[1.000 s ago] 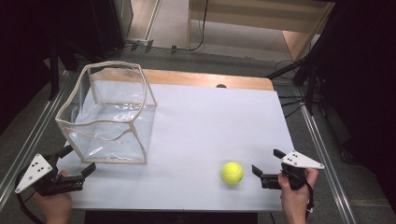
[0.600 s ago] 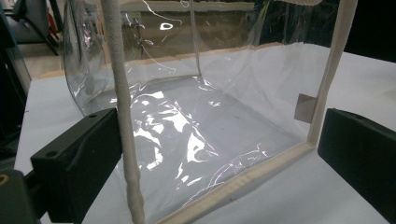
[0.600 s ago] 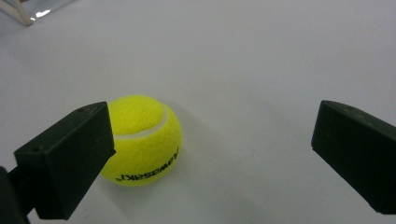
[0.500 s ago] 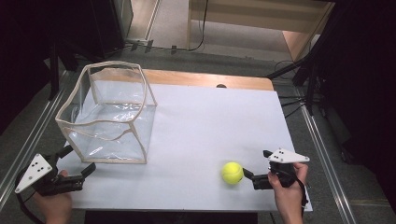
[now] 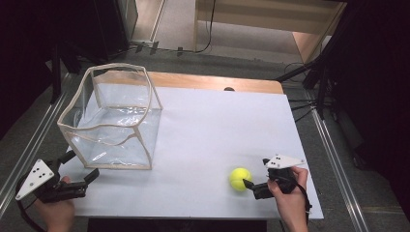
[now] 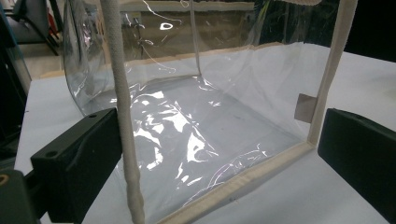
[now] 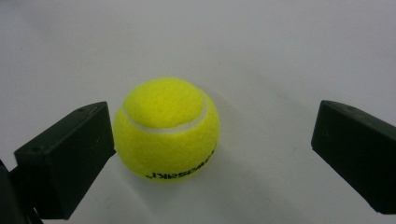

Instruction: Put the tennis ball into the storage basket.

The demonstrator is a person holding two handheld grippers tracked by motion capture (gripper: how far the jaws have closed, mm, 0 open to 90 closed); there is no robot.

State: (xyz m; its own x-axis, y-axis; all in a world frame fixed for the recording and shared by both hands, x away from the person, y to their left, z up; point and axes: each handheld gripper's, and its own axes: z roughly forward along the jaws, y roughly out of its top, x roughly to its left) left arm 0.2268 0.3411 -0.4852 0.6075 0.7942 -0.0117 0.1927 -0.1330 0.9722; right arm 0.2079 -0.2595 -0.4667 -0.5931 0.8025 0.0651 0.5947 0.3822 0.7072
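Yellow tennis ball (image 5: 240, 179) on white table (image 5: 217, 125), between wide-open jaws of right gripper (image 5: 253, 186). Clear bag (image 5: 113, 123) upright, empty, near left gripper (image 5: 82, 166), jaws wide.

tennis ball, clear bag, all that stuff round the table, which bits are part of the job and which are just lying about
In the job, likely:
tennis ball, between the open jaws of the right gripper
clear bag, upright and empty, before the open left gripper
white table

Just lying about:
floor cables
wooden furniture behind the table
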